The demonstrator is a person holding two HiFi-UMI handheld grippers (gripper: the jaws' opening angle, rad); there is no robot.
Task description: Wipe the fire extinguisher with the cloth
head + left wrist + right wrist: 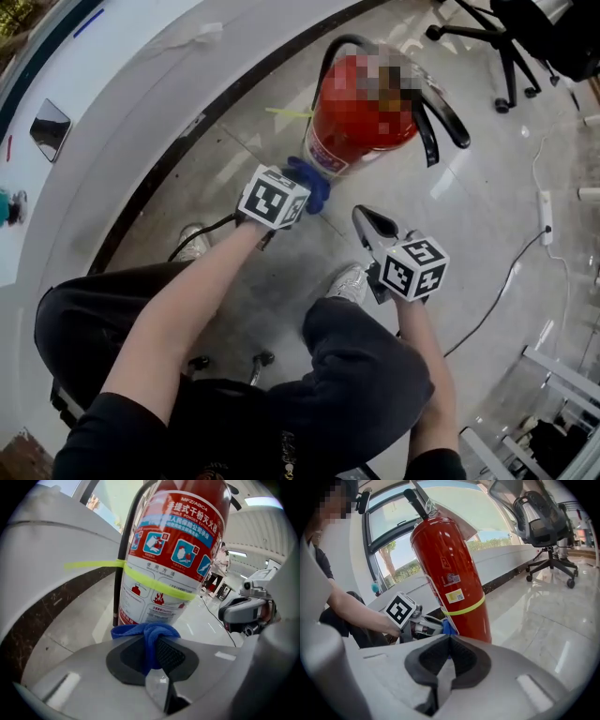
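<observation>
A red fire extinguisher [361, 112] stands upright on the floor, with a black hose and a yellow-green band round its lower body [159, 581]. My left gripper [302, 195] is shut on a bunched blue cloth [311, 183], which sits against the white lower label of the cylinder [154, 602]; the blue cloth [147, 634] bulges out between the pads. My right gripper [364, 217] is shut with nothing in it, a short way to the right of the extinguisher's base. From the right gripper view the extinguisher [450, 578] rises just ahead, with the left gripper [438, 625] and cloth [448, 627] at its foot.
A curved white ledge with a dark base [178, 141] runs along the left behind the extinguisher. A black office chair [511, 47] stands at the far right. A white cable and power strip [547, 211] lie on the glossy floor. My knees and shoes [349, 281] are just below the grippers.
</observation>
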